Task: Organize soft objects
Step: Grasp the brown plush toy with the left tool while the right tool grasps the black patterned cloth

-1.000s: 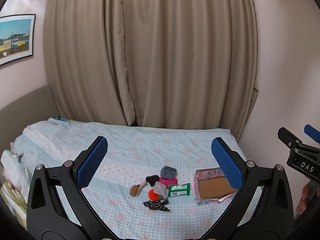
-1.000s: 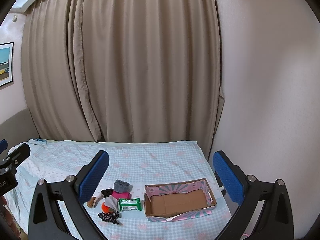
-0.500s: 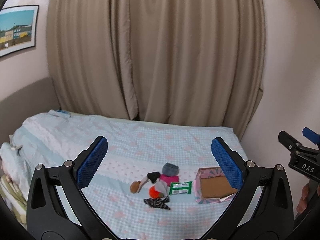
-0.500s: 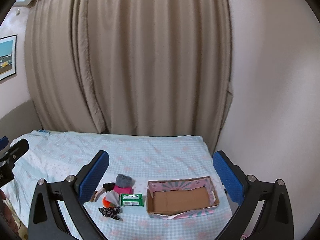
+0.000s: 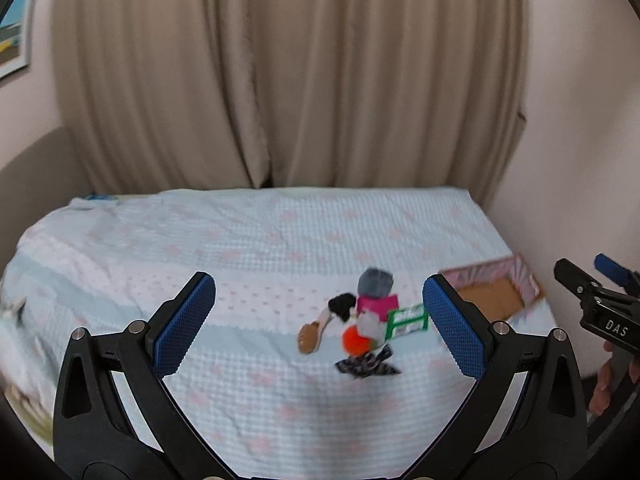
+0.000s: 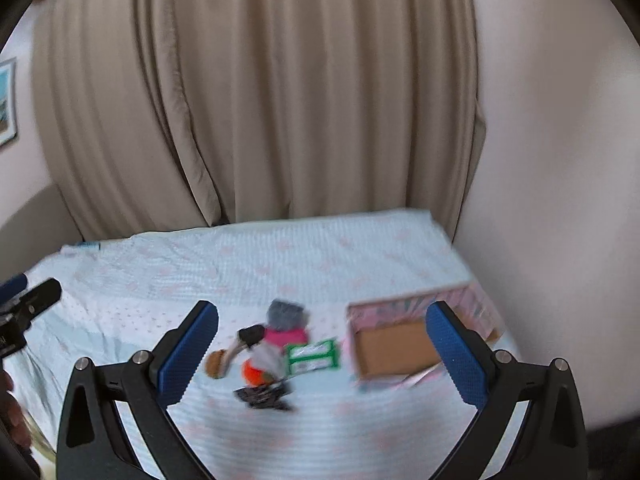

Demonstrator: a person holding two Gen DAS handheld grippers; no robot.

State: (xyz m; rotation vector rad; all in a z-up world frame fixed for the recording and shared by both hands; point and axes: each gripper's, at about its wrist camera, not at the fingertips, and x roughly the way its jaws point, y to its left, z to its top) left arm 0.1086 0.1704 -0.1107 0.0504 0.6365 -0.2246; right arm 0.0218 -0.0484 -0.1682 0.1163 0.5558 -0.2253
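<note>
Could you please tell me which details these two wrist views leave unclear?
- Soft pile: motion blur in both views; the individual item types are unclear.
- Green packet: print too blurred to read.
- Box: near end hidden by the left gripper's finger.
- Right gripper: mostly cut off in the left view.

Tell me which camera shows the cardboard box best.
The right wrist view: the box shows its whole floor and near wall, though blurred. In the left wrist view the box is partly hidden behind a finger.
</note>
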